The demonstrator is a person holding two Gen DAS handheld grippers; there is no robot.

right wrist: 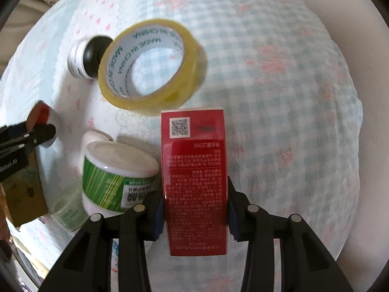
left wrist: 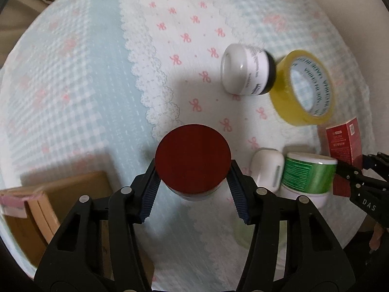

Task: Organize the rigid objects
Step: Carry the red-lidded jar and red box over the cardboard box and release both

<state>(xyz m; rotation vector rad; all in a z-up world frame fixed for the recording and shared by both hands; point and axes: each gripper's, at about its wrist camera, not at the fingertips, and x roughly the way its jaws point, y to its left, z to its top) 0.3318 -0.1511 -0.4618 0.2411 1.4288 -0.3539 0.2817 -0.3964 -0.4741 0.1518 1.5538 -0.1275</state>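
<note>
My left gripper (left wrist: 193,182) is shut on a white jar with a dark red lid (left wrist: 192,157), held upright over the bed cover. My right gripper (right wrist: 195,199) is shut on a tall red box (right wrist: 195,180) with a QR code on it. The red box also shows at the right edge of the left wrist view (left wrist: 344,143), and the red-lidded jar at the left edge of the right wrist view (right wrist: 40,114). A green-labelled white jar (right wrist: 119,172) stands just left of the red box.
A yellow tape roll (left wrist: 304,87) lies tilted beside a white jar with a black lid (left wrist: 248,70) on its side. A small white case (left wrist: 267,168) sits next to the green jar (left wrist: 307,176). A wooden box (left wrist: 48,209) is at the lower left.
</note>
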